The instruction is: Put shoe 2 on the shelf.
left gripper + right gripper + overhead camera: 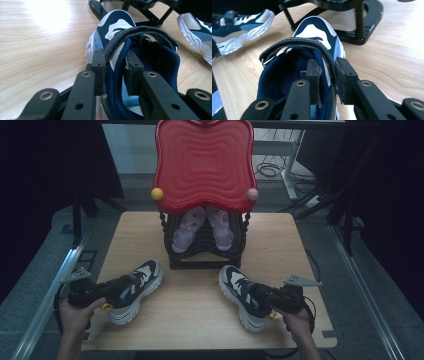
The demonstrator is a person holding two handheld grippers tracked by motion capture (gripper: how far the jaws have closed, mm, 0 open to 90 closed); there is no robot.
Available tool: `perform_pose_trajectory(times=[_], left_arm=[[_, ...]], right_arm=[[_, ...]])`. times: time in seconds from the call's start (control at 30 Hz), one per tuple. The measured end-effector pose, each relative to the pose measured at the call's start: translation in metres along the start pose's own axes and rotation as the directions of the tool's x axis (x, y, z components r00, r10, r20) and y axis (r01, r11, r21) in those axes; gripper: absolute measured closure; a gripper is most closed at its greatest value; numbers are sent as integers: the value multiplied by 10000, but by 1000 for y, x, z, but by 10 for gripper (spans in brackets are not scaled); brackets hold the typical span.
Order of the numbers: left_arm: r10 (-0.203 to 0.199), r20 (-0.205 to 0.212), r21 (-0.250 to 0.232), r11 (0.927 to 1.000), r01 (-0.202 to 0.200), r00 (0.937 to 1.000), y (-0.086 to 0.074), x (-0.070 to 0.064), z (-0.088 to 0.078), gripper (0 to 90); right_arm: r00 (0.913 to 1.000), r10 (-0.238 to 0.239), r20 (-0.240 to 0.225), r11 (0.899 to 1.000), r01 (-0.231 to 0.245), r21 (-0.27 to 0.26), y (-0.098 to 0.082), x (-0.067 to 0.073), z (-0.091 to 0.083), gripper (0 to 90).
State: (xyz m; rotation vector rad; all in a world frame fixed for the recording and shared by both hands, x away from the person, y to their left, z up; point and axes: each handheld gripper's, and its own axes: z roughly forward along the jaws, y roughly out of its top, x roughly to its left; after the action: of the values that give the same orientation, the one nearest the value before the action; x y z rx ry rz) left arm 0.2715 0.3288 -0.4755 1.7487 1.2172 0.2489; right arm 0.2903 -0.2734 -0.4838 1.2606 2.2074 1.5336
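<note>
Left gripper [122, 290]: jaws clamped on side wall of navy-and-white strap sneaker [136, 290] at table's left, one jaw inside collar, one outside. Shoe's long axis runs from gripper toward black two-tier shoe rack [205, 257], toe nearest rack.

Centre: rack under red wavy tray top [204, 162]; pink sneakers [202, 227] on its shelf.

Right gripper [265, 297]: same pinch on collar of matching navy-and-white sneaker [242, 295], on light wooden table [200, 320], toe aimed at rack. Both shoes lie ahead of jaws, similarly near rack.
</note>
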Motion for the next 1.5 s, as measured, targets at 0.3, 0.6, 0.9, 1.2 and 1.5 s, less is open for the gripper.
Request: perform_pose_trajectory(times=[0.3,0.6,0.9,1.2,1.5], left_arm=[[-101,-86,-547,9985,96,9999,0,-3,-10,734],[-119,-161,-998,9950,102,9998,0,-5,-17,733],[-353,-90,-1560,9872,335,9993,0,-2,-27,732],[-368,-225,-1849,9822,320,9991,6,-2,-29,731],[-492,-243,-2370,9706,421,9985,18,-1,-33,730]], right_arm=[[9976,475,507,9945,-424,-961,-3,-6,-24,739],[9916,733,1066,9867,-566,-1527,-2,-14,-39,739],[9853,1176,1237,9696,-870,-2286,-3,-22,-48,738],[9764,1765,1243,9470,-1340,-2921,-2,-31,-51,735],[9725,2049,1106,9239,-1549,-3500,7,-38,-50,732]])
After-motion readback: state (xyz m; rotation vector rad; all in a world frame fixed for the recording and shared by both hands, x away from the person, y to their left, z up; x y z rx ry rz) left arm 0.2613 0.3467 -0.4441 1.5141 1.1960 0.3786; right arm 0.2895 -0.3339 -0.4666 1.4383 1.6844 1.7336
